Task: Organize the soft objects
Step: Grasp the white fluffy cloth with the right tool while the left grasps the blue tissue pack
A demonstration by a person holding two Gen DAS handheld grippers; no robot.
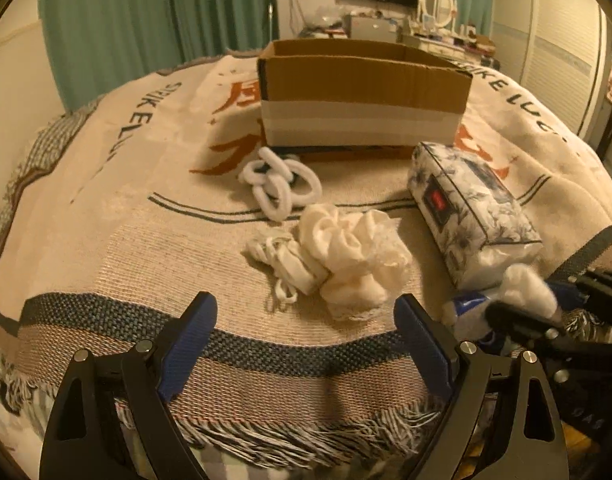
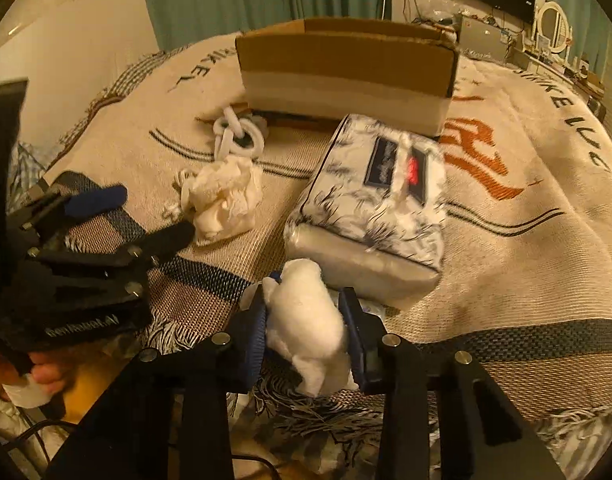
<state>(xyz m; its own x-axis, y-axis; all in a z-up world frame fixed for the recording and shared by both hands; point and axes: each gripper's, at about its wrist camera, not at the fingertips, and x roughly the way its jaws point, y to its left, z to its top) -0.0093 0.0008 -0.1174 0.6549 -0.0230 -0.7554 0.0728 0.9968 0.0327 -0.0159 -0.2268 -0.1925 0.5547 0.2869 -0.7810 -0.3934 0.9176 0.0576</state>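
Bed blanket (image 1: 105, 240) carries all. Cardboard box (image 1: 362, 92) at far side. Tissue pack (image 2: 370, 208) nearer, right. Crumpled white cloth (image 1: 346, 256) centre; white rings (image 1: 277, 184) beyond it. Left hand-held gripper (image 1: 306, 344) released, empty. Right hand-held gripper (image 2: 306, 336) clenched, grasping cotton wad (image 2: 306, 320) at blanket's near edge.

On the blanket (image 1: 105, 240) I log: cardboard box (image 1: 362, 92) farthest back; linked rings (image 1: 279, 186) before its left end; tissue pack (image 1: 472, 210) at right; crumpled cloth (image 1: 346, 256) between (cords, possibly, tucked at its left).
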